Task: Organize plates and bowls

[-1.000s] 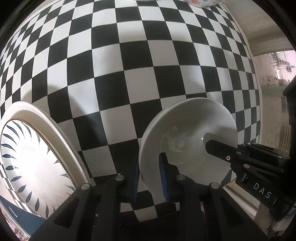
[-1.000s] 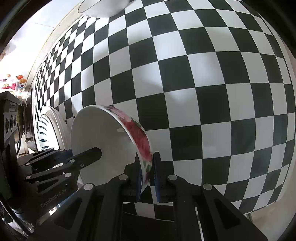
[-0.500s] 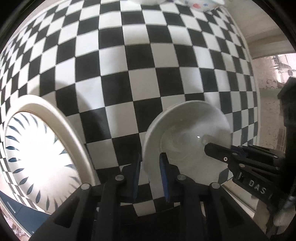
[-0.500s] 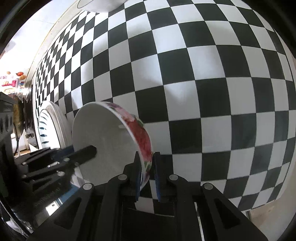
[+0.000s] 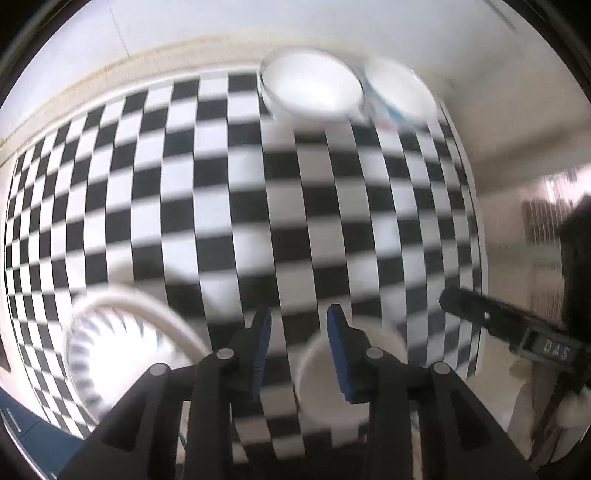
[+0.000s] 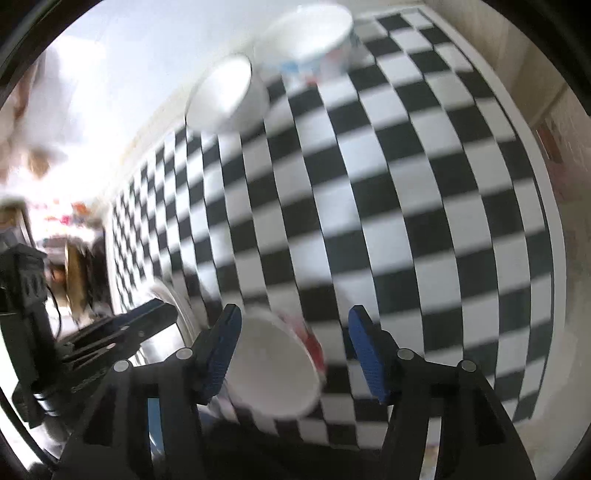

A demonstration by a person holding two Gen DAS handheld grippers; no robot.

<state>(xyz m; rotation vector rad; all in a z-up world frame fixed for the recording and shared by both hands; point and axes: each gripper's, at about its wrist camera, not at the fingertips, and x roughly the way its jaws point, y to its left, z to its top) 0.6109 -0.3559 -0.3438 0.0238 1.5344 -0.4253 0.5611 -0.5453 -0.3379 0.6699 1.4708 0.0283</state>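
The surface point(image 5: 229, 206) under my tongs wears a black-and-white checked cloth that fills the middle of both views, blurred by motion. In my left view a pale wall point(image 5: 184, 33) runs along the top of the frame, and the cloth's far edge meets it there; at the right of that frame the cloth ends and a dim room opens beyond. Two bowls sit at the far edge, top centre: a plain white bowl point(image 5: 312, 86) and, just beside it to the right, a patterned bowl point(image 5: 397, 96); in my right view they show at the upper middle, the white one point(image 6: 221, 98) lower left of the patterned one point(image 6: 306, 33). Between them and my tongs the checks lie bare across the whole middle of each frame. My left tongs point(image 5: 299, 343) are spread apart at the bottom centre, pinching nothing; the floral bowl point(image 5: 325, 380) lies low behind the right finger, though I cannot tell if it touches. A feather-patterned plate point(image 5: 110, 347) sits at lower left. My right tongs point(image 6: 293, 350) are spread wide, and the floral bowl point(image 6: 273, 365) rests between the fingers, nearer the left one, its red-flowered side toward the right; blur hides any contact.
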